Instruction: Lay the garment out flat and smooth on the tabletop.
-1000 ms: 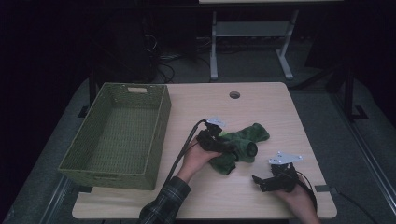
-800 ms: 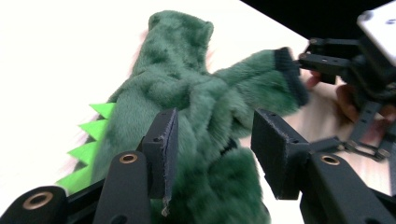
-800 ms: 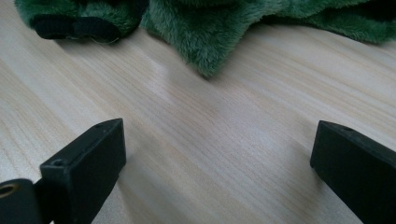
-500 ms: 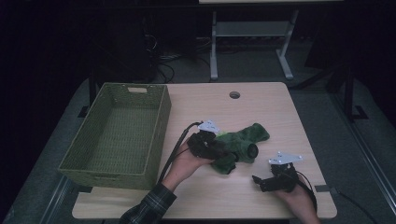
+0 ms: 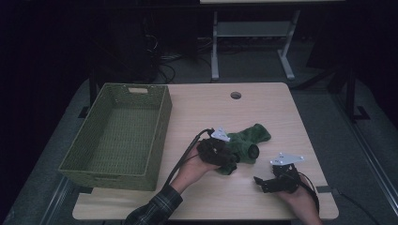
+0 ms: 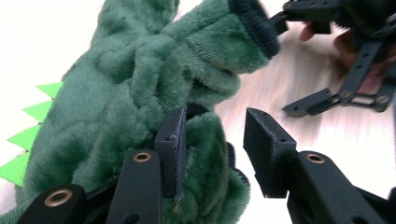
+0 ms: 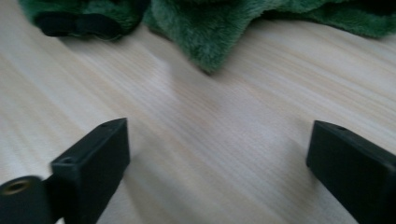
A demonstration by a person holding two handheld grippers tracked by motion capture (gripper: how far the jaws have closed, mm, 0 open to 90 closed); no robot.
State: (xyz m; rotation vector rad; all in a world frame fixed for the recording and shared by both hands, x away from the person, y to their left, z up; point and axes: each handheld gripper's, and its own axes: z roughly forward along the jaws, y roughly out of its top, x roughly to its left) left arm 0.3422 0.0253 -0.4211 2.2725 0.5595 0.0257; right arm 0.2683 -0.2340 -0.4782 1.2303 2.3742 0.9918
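- Right at the left gripper [image 5: 233, 157] sits the green plush toy [image 5: 244, 143]: in the left gripper view a fold of its fur [image 6: 205, 154] lies between the two pads, touching the left pad, with a gap to the right one. Jaws have just been closing and stand partly open, so no real pinch that I can see.
- Right gripper [image 5: 261, 181] rests on the table [image 5: 263, 108] just beside the toy, jaws spread wide over bare wood, holding nothing.
- Green woven basket [image 5: 117, 133] is well off to the left gripper's outer side, with nothing in it.
- Behind the toy there's plenty of open tabletop; the right gripper sits near the front edge.
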